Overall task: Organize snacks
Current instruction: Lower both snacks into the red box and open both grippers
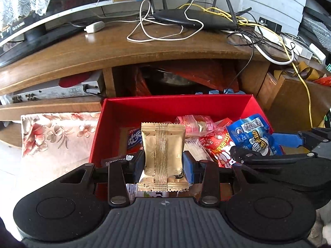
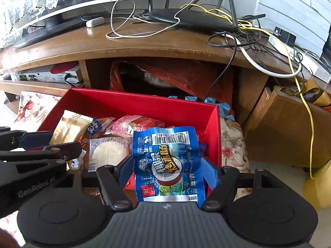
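So both grippers are loaded rn: left gripper (image 1: 163, 163) pinching the gold packet (image 1: 163, 155) upright, right gripper (image 2: 168, 171) w/ the blue packet (image 2: 167, 161), both hanging right over the red box (image 1: 175, 103), left one nearer its left wall.

home: tv stand (image 1: 124, 49), router (image 1: 192, 18)

L gripper (image 1: 163, 163) & R gripper (image 2: 167, 171) both clamped, side-by-side.
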Action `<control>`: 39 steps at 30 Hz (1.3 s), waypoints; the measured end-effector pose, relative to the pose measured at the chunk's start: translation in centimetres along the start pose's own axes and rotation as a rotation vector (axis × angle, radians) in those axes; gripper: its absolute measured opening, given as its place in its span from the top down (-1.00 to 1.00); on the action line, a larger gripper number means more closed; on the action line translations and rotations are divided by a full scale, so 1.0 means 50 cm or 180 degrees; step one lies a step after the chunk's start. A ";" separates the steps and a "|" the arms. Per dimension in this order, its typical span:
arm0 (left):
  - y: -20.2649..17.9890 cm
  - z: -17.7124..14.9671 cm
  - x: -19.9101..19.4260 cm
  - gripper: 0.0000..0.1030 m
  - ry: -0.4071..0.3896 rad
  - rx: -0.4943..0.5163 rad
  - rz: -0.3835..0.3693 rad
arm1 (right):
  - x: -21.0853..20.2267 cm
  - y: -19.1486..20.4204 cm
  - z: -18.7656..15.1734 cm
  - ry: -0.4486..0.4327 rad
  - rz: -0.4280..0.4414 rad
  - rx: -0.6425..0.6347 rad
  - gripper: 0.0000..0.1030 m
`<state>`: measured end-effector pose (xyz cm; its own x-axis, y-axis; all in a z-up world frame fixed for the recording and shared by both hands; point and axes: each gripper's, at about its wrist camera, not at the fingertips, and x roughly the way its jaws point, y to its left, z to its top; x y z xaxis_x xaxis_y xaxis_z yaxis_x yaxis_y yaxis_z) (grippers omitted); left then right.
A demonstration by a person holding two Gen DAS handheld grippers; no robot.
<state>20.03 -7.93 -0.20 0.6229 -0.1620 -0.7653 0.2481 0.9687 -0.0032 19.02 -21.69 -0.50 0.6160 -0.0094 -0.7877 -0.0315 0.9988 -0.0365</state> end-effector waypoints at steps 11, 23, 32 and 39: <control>0.005 0.007 0.041 0.09 0.0083 -0.0033 0.0035 | 0.040 0.009 0.008 0.0019 -0.0100 -0.0095 -0.18; 0.005 0.004 0.053 -0.03 0.0143 -0.0013 0.0074 | 0.050 0.005 0.004 0.0063 -0.0129 -0.0080 -0.18; 0.005 0.001 0.047 -0.31 0.0121 0.0017 0.0149 | 0.042 -0.001 -0.001 0.0065 -0.0183 -0.0029 -0.24; 0.003 -0.001 0.027 -0.42 0.0038 0.0045 0.0197 | 0.027 -0.003 -0.004 0.0016 -0.0196 -0.0004 -0.26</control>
<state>20.88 -8.02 -1.26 0.6285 -0.0995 -0.7714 0.2198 0.9741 0.0534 19.71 -21.86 -1.68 0.6129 -0.0710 -0.7870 0.0054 0.9963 -0.0856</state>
